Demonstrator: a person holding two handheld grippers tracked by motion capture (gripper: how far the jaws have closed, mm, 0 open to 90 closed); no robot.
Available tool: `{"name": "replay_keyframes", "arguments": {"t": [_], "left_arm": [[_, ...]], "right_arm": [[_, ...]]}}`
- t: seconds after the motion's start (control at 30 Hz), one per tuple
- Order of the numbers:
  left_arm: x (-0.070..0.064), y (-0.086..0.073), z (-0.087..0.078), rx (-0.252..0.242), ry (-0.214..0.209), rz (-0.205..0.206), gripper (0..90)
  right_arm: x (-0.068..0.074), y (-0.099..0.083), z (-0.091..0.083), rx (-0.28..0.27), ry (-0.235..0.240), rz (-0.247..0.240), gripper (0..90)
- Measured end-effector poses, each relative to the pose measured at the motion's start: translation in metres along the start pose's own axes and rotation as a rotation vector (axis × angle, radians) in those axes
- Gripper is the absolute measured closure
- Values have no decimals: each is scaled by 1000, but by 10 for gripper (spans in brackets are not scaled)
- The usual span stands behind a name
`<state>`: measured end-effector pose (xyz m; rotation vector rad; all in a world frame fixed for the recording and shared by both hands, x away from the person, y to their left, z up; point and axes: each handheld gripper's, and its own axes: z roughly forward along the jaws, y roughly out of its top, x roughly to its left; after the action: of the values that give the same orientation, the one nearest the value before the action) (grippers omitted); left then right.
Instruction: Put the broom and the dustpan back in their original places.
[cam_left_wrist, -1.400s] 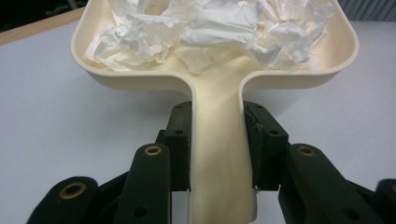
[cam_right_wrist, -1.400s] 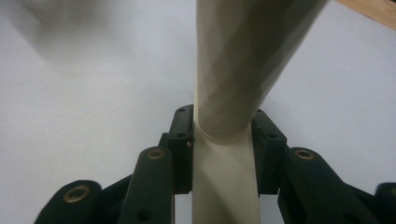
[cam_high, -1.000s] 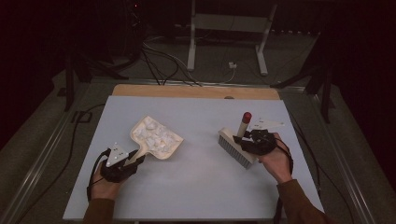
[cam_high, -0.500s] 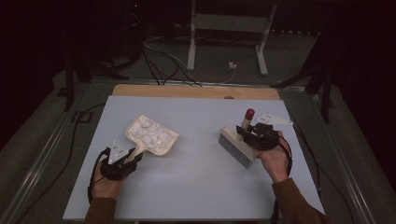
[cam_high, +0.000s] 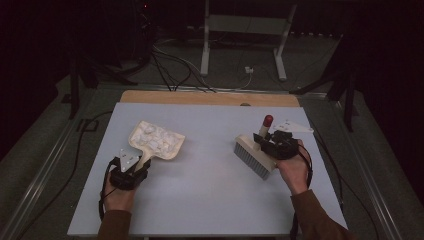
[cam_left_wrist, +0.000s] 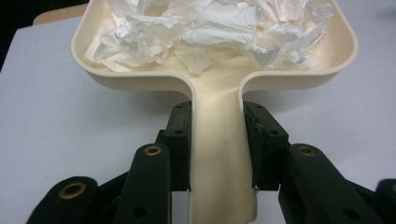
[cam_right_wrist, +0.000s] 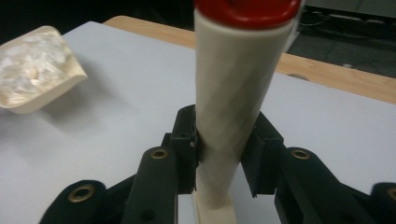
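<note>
Precariously, the left hand-held gripper (cam_left_wrist: 215, 140) is pinching a dustpan (cam_left_wrist: 215, 70) heaped with crumpled paper (cam_left_wrist: 210, 28).
Meanwhile the right hand-held gripper (cam_right_wrist: 223, 154) is clamping the brush (cam_high: 252, 155) handle; any tilt is risking spillage across the desk (cam_high: 210, 190).

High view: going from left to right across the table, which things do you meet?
Left gripper → dustpan with crumpled paper → brush → right gripper.
</note>
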<state>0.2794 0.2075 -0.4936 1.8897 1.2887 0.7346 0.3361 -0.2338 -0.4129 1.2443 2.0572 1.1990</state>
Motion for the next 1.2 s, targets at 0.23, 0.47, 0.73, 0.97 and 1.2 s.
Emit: {"name": "replay_keyframes", "arguments": {"t": [0.23, 0.47, 0.73, 0.97, 1.2], "left_arm": [[-2, -1, 3, 1, 15, -25, 667], [-2, -1, 4, -2, 23, -41, 667], [-1, -3, 3, -2, 39, -57, 667], [-2, -5, 4, 14, 88, -87, 667], [-4, -7, 6, 21, 110, -106, 667]], "right_arm": [[5, -3, 5, -13, -111, 51, 667], [3, -5, 11, -26, -190, 103, 680], [-7, -1, 5, 11, -81, 93, 703], [-14, -1, -5, 42, -21, 47, 705], [-19, 0, -17, 68, 45, -13, 705]]}}
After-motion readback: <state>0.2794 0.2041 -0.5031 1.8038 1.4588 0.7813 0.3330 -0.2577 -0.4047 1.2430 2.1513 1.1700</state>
